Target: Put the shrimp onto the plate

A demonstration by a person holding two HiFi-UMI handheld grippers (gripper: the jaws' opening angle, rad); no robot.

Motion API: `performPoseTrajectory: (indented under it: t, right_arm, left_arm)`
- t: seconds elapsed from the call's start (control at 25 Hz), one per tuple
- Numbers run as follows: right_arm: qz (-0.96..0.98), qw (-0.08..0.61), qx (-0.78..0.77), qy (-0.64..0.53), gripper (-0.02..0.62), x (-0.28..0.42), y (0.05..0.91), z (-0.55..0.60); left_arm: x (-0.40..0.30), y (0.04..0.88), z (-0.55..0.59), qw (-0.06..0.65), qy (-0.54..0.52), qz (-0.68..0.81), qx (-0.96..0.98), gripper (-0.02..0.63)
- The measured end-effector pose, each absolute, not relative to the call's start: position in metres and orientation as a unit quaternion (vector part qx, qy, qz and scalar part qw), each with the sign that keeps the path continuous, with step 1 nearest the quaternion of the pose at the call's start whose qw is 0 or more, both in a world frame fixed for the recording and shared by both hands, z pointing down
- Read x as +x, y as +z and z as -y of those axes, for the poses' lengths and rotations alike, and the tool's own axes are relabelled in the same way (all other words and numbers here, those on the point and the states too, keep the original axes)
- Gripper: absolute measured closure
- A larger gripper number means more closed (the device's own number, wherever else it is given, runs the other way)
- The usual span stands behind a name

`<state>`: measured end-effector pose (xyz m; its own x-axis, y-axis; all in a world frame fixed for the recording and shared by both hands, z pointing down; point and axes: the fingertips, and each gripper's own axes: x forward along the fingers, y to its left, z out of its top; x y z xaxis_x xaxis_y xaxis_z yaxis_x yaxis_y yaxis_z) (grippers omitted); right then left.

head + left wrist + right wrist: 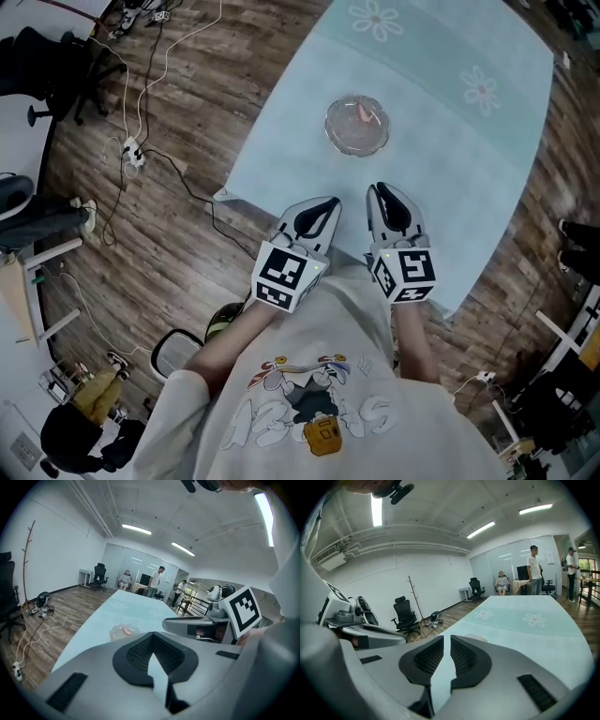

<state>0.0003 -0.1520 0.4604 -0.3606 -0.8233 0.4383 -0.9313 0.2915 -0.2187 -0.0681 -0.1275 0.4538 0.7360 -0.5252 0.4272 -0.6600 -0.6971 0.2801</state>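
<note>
- The left gripper (153, 634) has its jaw tips together, with nothing held between them.
- The right gripper (446, 637) shows a narrow slit between its jaws. Only tablecloth is visible through the slit, so this gripper is empty.
- In the head view, both grippers hang side by side over the near edge of the table (487, 169), with their jaws pointing away from the person.
- The plate (328, 127) lies ahead of both grippers, well apart from them. Its position falls between the lines of the two grippers, and the right gripper appears slightly nearer.
- The shrimp (364, 113) lies inside the plate, in the part farthest from the grippers. Judged from this position, the placing step appears complete and no carry is needed.
- The shrimp's long axis appears to run roughly away from the grippers. It is too small in every view to confirm this.
- In the right gripper view, that gripper's own jaw covers most of the plate. Only a sliver of the rim shows, and the shrimp is not visible there.
</note>
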Motion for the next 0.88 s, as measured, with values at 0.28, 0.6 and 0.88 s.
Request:
performPoseTrajectory:
  t: [0.28, 0.6, 0.88]
  right_arm:
    - [0.794, 0.095, 0.561, 0.213, 0.532, -0.001, 0.428, 0.137]
    - [0.797, 0.094, 0.563, 0.197, 0.532, 0.0, 0.403, 0.128]
    - [0.801, 0.096, 0.562, 0.185, 0.543, -0.01, 0.391, 0.118]
  left_arm:
    - [-0.072, 0.426, 0.13, 0.192, 0.138, 0.327, 0.915, 0.598]
    - [-0.067, 0.409, 0.126, 0.185, 0.129, 0.317, 0.921, 0.598]
    - [-0.067, 0.396, 0.119, 0.175, 0.122, 0.312, 0.926, 0.598]
